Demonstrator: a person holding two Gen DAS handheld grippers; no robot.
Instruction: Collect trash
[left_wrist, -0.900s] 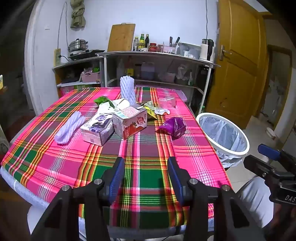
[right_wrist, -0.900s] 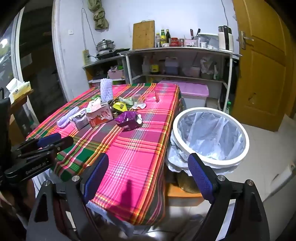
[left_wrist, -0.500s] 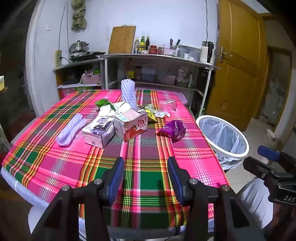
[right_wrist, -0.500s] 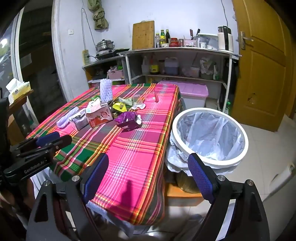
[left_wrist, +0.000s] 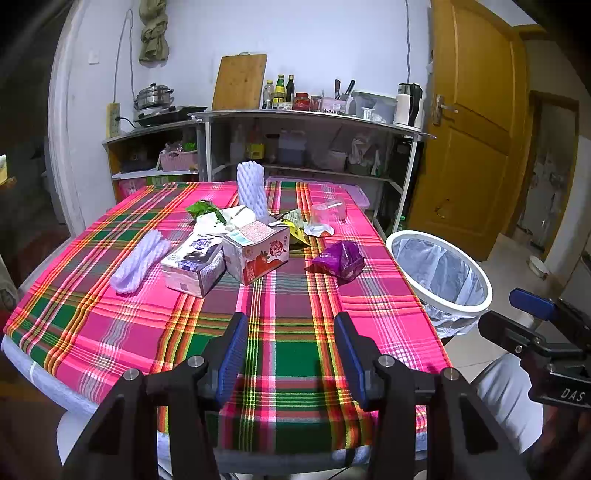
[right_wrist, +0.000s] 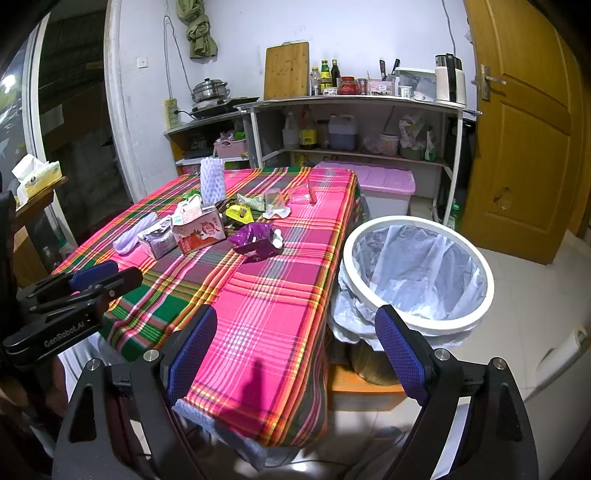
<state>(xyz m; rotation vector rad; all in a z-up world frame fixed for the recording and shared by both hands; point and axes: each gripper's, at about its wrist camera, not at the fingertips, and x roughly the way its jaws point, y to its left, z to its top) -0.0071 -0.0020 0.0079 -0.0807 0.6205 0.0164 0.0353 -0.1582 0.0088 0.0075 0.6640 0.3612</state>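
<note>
Trash lies on the plaid tablecloth (left_wrist: 288, 295): a strawberry carton (left_wrist: 256, 251), a purple-printed carton (left_wrist: 194, 264), a purple wrapper (left_wrist: 341, 258), a lying foam net sleeve (left_wrist: 140, 260), an upright foam net (left_wrist: 252, 188), a clear cup (left_wrist: 327, 212) and small wrappers. A white bin with a liner bag (right_wrist: 417, 273) stands at the table's right side. My left gripper (left_wrist: 290, 352) is open and empty above the near table edge. My right gripper (right_wrist: 295, 354) is wide open and empty, between table corner and bin.
Shelves with bottles, a kettle and a cutting board (left_wrist: 314, 122) stand behind the table. A pink storage box (right_wrist: 380, 182) sits on the floor beyond the bin. A yellow door (right_wrist: 524, 122) is at the right. A tissue box (right_wrist: 35, 177) rests on a side table at left.
The left wrist view has dropped slightly, so the table items sit a little lower and nearer. The right gripper has hardly moved. Both stay open.
</note>
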